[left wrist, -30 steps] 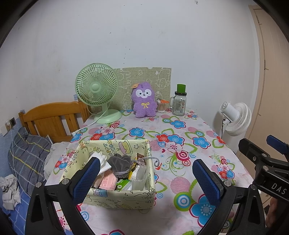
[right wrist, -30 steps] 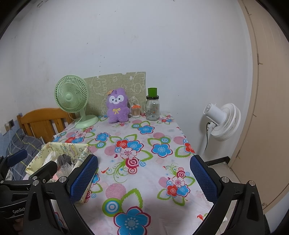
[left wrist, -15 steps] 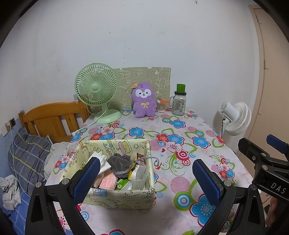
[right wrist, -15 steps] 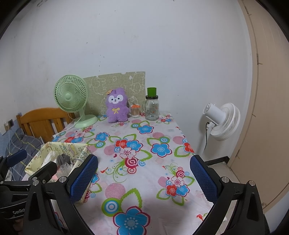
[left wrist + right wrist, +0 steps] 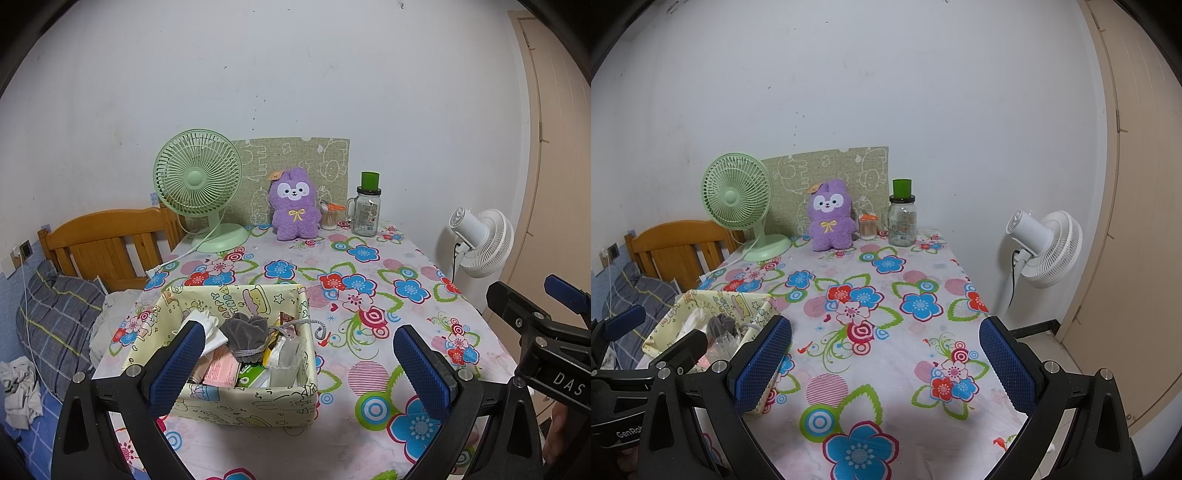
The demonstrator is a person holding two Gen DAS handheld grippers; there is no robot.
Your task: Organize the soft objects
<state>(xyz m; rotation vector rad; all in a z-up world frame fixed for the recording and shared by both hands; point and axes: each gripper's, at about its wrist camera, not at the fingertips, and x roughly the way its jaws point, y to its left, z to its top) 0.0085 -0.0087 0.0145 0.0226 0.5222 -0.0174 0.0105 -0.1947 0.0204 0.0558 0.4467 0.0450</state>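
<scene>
A purple plush toy (image 5: 293, 208) sits upright at the back of the flowered table, also in the right wrist view (image 5: 831, 220). A pale yellow fabric box (image 5: 236, 400) stands near the front left, holding a grey drawstring pouch (image 5: 246, 334), white cloth, packets and a clear cup. It shows at the left in the right wrist view (image 5: 713, 301). My left gripper (image 5: 298, 363) is open and empty, just above the box's front. My right gripper (image 5: 884, 360) is open and empty over the table's front right.
A green desk fan (image 5: 199, 184) and a patterned board (image 5: 295, 162) stand at the back, with a glass jar with green lid (image 5: 366, 214) and a small swab jar (image 5: 328, 216). A white floor fan (image 5: 480, 242) is off the right edge. A wooden bed headboard (image 5: 107, 243) is left.
</scene>
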